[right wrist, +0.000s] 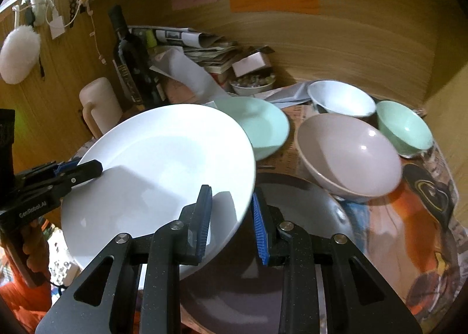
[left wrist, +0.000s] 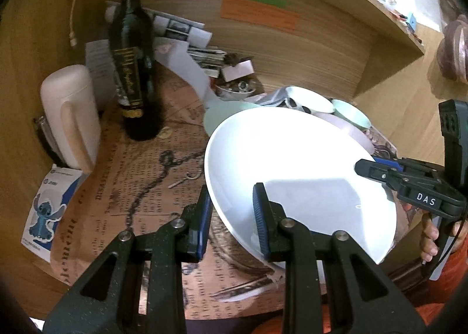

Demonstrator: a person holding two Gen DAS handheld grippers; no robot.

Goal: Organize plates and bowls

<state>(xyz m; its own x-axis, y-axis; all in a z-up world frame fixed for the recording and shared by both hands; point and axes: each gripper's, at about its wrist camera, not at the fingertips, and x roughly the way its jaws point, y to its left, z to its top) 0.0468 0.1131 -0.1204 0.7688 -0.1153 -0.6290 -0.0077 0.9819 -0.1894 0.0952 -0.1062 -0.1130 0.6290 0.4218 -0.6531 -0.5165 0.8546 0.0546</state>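
Note:
A large white plate (left wrist: 295,158) is held tilted above the table, also in the right wrist view (right wrist: 163,158). My left gripper (left wrist: 231,217) straddles its left rim, one finger above and one below, with some gap. My right gripper (right wrist: 231,217) straddles the opposite rim the same way; it shows in the left wrist view (left wrist: 368,168). Under the plate lies a dark grey plate (right wrist: 292,217). Behind are a mint plate (right wrist: 263,126), a pinkish bowl (right wrist: 351,152), a white bowl (right wrist: 340,98) and a mint bowl (right wrist: 405,129).
A dark wine bottle (left wrist: 133,65) and a cream jug (left wrist: 71,117) stand at the left. Newspapers and a small dish of bits (right wrist: 253,82) lie at the back by the wooden wall. A printed cloth (left wrist: 122,187) covers the table.

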